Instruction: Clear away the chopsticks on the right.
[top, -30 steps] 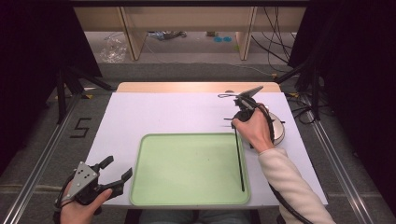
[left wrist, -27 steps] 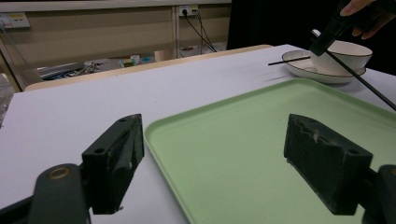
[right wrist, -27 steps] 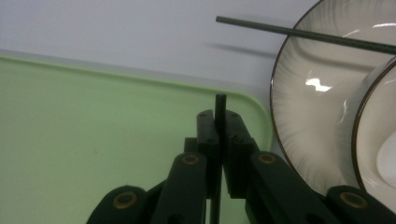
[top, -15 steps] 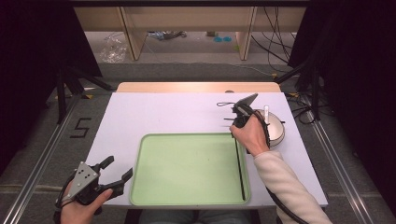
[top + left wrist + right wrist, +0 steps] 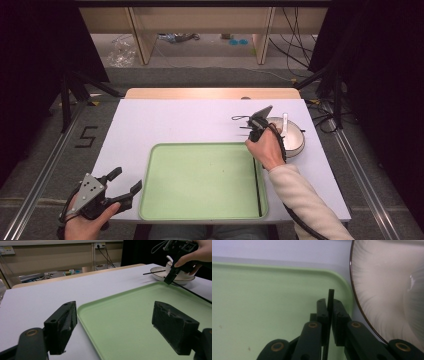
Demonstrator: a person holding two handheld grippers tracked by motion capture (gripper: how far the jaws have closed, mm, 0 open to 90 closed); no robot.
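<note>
Right hand-held gripper [image 5: 329, 315], pinched on a black chopstick [image 5: 330, 298] near the frame's centre over the green tray [image 5: 262, 302], risked knocking the bowl [image 5: 387, 290] just beside it.

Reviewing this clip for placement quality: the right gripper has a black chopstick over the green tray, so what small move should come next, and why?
Probably open the right gripper and let go. Its jaws pinch the far end of the black chopstick, which already lies along the right side of the green tray, just short of the bowl. A second chopstick rests on that bowl's rim, likely next.
</note>
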